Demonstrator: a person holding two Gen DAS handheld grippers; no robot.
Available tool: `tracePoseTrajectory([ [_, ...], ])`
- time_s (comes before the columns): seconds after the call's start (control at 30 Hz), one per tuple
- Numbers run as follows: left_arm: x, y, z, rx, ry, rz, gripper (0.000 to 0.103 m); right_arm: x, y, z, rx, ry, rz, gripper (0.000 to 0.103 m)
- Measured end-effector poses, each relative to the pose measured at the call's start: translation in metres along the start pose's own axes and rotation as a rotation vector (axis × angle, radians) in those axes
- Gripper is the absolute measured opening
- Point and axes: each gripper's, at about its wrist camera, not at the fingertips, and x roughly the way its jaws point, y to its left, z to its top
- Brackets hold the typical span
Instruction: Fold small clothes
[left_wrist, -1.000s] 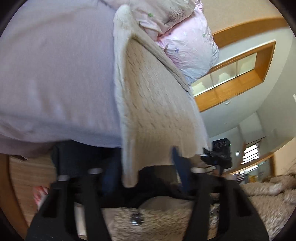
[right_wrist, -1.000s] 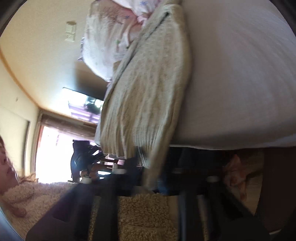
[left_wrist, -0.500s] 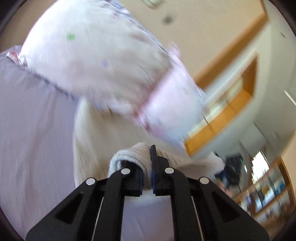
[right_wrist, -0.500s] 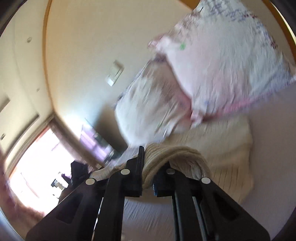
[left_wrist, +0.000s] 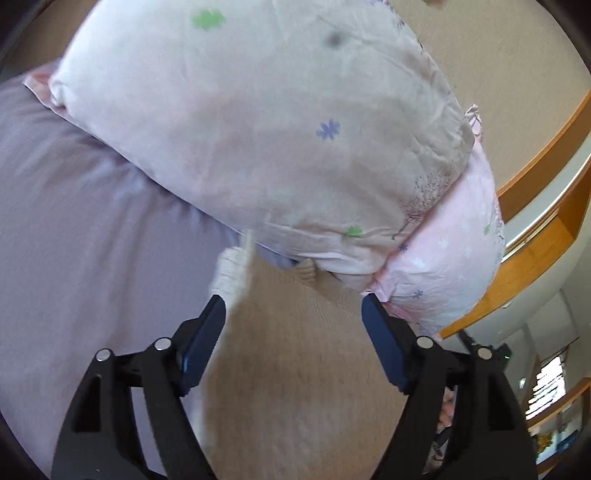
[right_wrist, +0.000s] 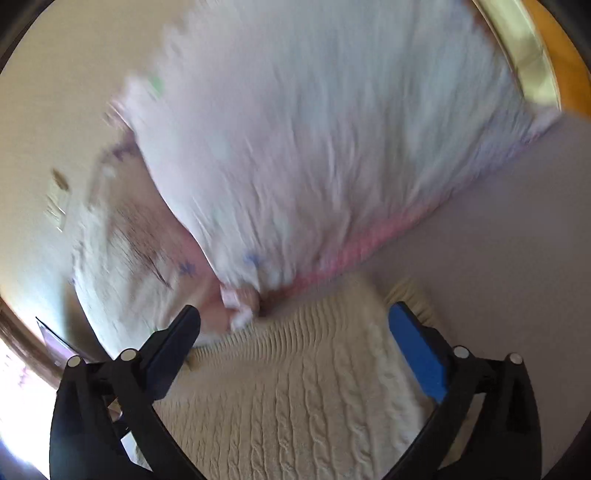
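The left gripper (left_wrist: 291, 314) hangs low over the bed (left_wrist: 92, 240), its fingers (left_wrist: 201, 345) spread wide with nothing between them. It points toward the pillows at the head of the bed. A ribbed cuff of the cream knit sweater (left_wrist: 295, 369) lies just beside the left fingertip, and I cannot tell whether it touches the pad. The sweater itself lies flat on the lavender sheet under both fingers, its far edge running up under the floral pillow (left_wrist: 258, 129).

The right gripper (right_wrist: 295, 314) takes much the same pose, angled down at the cream knit sweater (right_wrist: 295, 406) with its fingers (right_wrist: 417, 354) wide apart and holding nothing. The cable pattern of the knit fills the gap between them, and a ribbed edge of the garment lies just behind the right fingertip.

The left wrist view is sharp and shows a second, pinker pillow (left_wrist: 454, 258) tucked beside the first, with wooden trim (left_wrist: 535, 240) and a window at the right. The right wrist view is smeared with motion blur, so the floral pillow (right_wrist: 314, 147) is only a pale streaked mass there. That view alone shows the cable stitches, a plain cream wall (right_wrist: 74, 92), and a bright window (right_wrist: 14, 369) at the lower left.
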Motion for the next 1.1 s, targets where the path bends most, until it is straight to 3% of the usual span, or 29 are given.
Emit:
tracePoseTrajectory([
  [0.1,-0.009,0.018,0.002,-0.017,0.057,0.045,0.073,-0.012,-0.009,0.002,0.036,0.001,0.043,0.102],
  [0.3,0.016,0.034,-0.018,-0.095,0.212,0.007,0.051,-0.003,-0.016,0.002,0.067,0.035,0.071,0.102],
  [0.4,0.021,0.029,-0.025,-0.110,0.196,-0.017,0.050,0.001,-0.015,0.002,0.095,0.042,0.105,0.102],
  [0.43,0.024,0.028,-0.027,-0.125,0.200,-0.025,0.045,0.000,-0.017,0.004,0.109,0.043,0.125,0.102],
  [0.47,0.029,0.028,-0.029,-0.150,0.224,-0.040,0.030,0.000,-0.018,0.005,0.119,0.045,0.139,0.102],
  [0.6,0.037,0.014,-0.033,-0.239,0.244,-0.119,0.024,-0.005,-0.022,0.010,0.149,0.049,0.181,0.102],
  [0.7,0.035,-0.030,-0.024,-0.231,0.216,-0.220,0.023,-0.016,-0.024,0.016,0.153,0.018,0.202,0.102],
  [0.77,0.042,-0.075,-0.017,-0.203,0.197,-0.333,0.022,-0.029,-0.025,0.021,0.141,-0.029,0.206,0.102],
  [0.87,0.084,-0.155,-0.019,-0.177,0.214,-0.525,0.022,-0.047,-0.031,0.027,0.115,-0.102,0.192,0.102],
  [0.93,0.125,-0.199,-0.034,-0.184,0.283,-0.620,0.026,-0.053,-0.037,0.030,0.078,-0.117,0.155,0.102],
  [1.0,0.178,-0.242,-0.063,-0.201,0.461,-0.725,0.029,-0.060,-0.050,0.034,0.062,-0.118,0.087,0.102],
  [1.03,0.187,-0.250,-0.071,-0.203,0.512,-0.742,0.029,-0.061,-0.057,0.036,0.076,-0.114,0.077,0.102],
  [1.1,0.186,-0.257,-0.079,-0.143,0.534,-0.707,0.050,-0.065,-0.073,0.041,0.137,-0.093,0.083,0.102],
])
